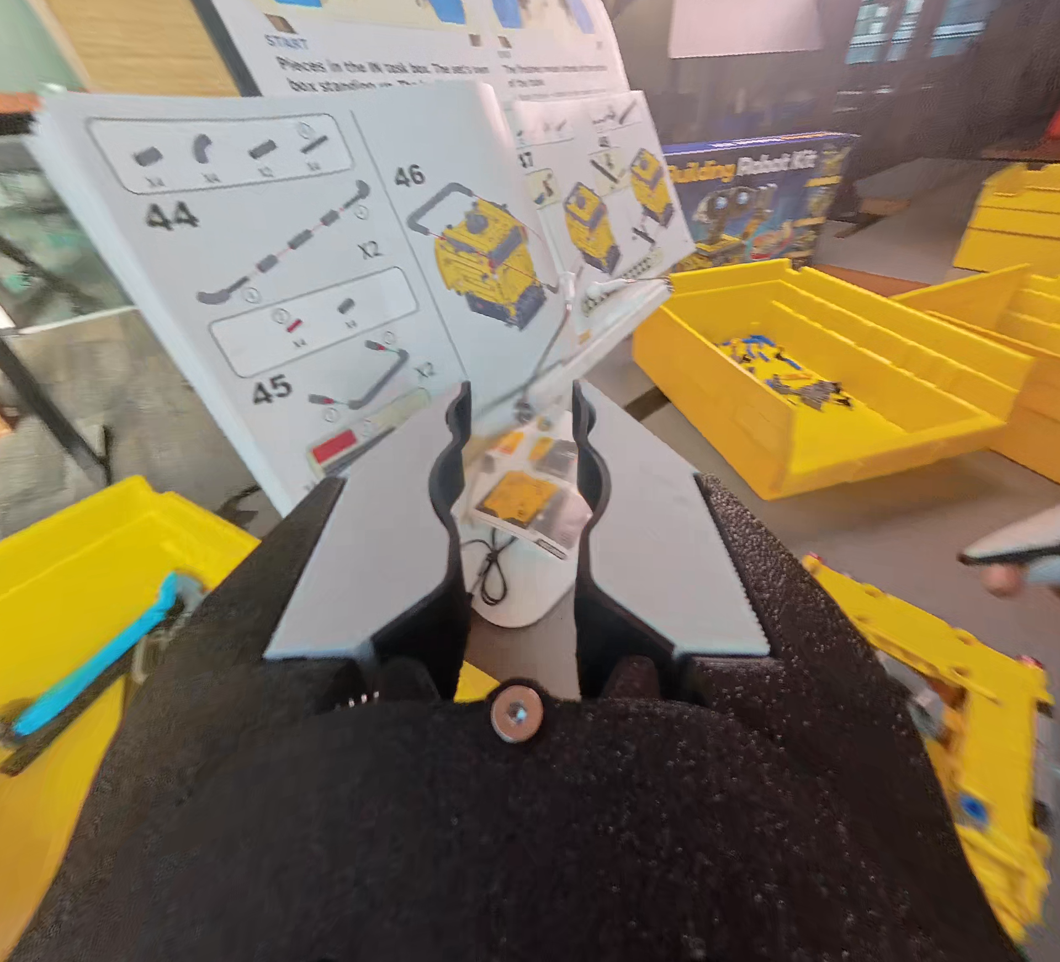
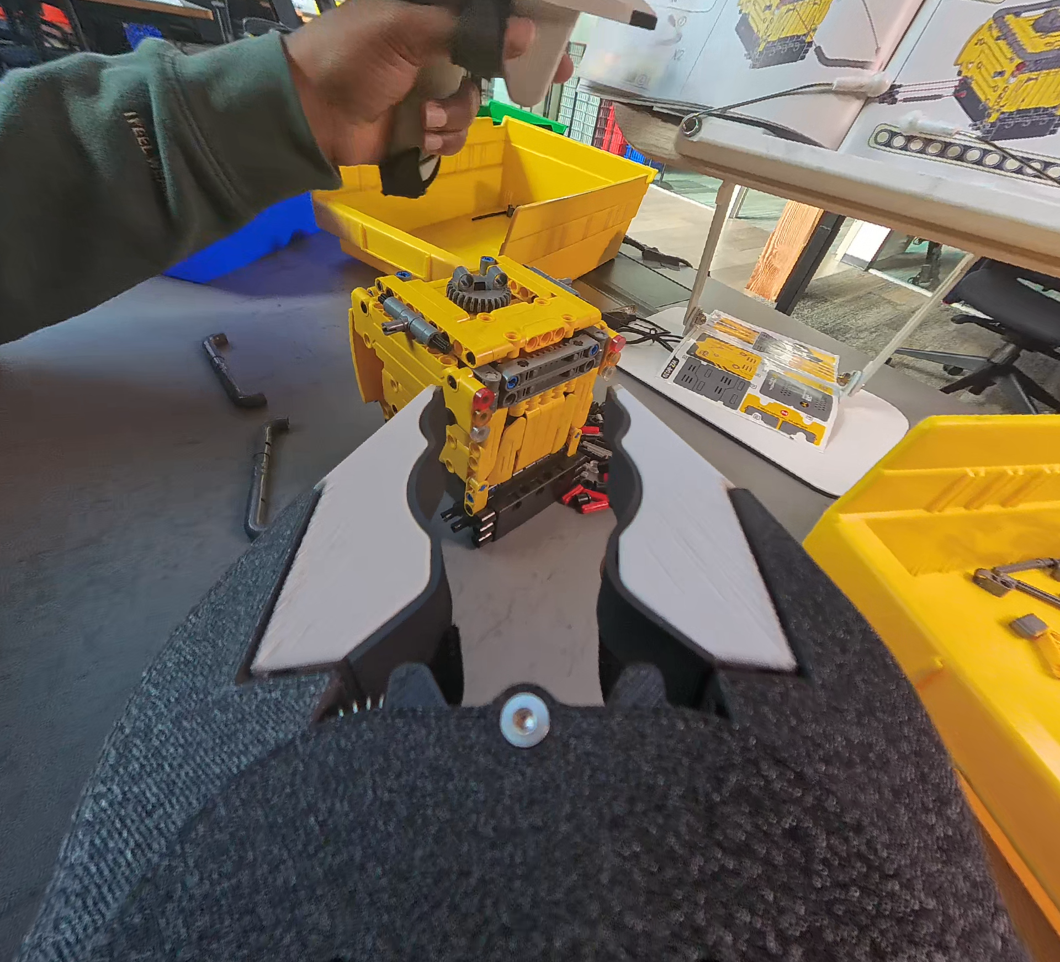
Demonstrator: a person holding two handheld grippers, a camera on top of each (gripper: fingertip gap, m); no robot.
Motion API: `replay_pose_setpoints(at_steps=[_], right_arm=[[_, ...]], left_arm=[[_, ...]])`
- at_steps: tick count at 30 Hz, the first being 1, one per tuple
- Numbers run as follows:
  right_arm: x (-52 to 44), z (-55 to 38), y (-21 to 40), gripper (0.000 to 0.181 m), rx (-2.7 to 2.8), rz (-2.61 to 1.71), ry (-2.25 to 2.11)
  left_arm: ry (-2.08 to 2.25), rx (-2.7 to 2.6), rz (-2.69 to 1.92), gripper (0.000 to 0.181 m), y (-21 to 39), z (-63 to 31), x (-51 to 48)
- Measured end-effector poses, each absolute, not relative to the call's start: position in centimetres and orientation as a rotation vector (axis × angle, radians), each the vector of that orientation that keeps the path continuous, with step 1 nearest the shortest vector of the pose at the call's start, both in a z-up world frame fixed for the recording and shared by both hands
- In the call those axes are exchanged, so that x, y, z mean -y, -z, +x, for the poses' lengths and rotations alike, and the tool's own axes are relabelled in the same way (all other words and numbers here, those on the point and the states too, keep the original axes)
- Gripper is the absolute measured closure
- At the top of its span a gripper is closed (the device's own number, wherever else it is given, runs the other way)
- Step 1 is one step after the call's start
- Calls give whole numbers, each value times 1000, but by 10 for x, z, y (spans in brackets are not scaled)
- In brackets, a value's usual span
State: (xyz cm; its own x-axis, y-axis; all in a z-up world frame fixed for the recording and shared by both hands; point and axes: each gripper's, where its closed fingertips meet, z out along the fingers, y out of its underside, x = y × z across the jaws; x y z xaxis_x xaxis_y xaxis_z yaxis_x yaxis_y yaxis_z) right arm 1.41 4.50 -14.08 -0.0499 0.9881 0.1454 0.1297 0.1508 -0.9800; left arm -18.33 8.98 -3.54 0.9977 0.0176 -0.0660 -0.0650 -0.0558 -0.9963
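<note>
Both grippers empty, yellow brick model ahead

My right gripper (image 2: 525, 453) hovers spread just before the yellow brick model (image 2: 482, 390) on the grey table (image 2: 115, 447); my left gripper (image 1: 522, 453), spread too, faces the instruction booklet (image 1: 287, 258). I'd centre the model before closing.

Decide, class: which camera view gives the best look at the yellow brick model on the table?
The right wrist view. The yellow brick model stands sharp and whole just ahead of the open right tool. The left wrist view catches only a blurred yellow edge of it at the lower right.
</note>
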Motion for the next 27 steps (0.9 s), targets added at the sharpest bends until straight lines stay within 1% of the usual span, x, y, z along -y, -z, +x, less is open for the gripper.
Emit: replay_pose_setpoints(at_steps=[2,4,5,6,10,12,13,14,15,16,18,19,20,27], right_arm=[[-43,13,144,122,1423,-1187,-1066],[-39,11,149,116,1456,-1198,-1074],[-36,10,152,112,1481,-1198,-1073],[-33,8,155,108,1513,-1194,-1060],[-32,-7,166,92,1590,-1227,-1027],[-32,-15,172,92,1610,-1258,-1033],[-32,-18,176,97,1624,-1272,-1019],[-31,-19,181,104,1643,-1280,-998],[-31,-20,183,113,1646,-1275,-978],[-33,-20,182,123,1618,-1266,-957],[-36,-19,182,125,1605,-1261,-923],[-36,-18,181,125,1600,-1264,-926],[-36,-18,180,125,1585,-1272,-932],[-25,-9,162,126,1578,-1213,-943]], left_arm=[[149,-143,-1693,125,52,-152,-70],[335,-217,-1793,94,78,-126,-45],[408,-246,-1849,82,93,-115,-32],[452,-278,-1900,74,109,-106,-19],[436,-357,-2019,64,164,-84,3],[439,-411,-2080,62,182,-70,3],[395,-463,-2119,62,191,-66,2],[343,-511,-2143,67,197,-64,1],[307,-544,-2149,80,200,-61,-2],[274,-555,-2147,86,201,-59,-5],[219,-560,-2150,90,202,-59,-8],[199,-558,-2148,98,201,-58,-7],[173,-555,-2140,103,199,-59,-7],[94,-517,-2112,108,182,-49,5]])
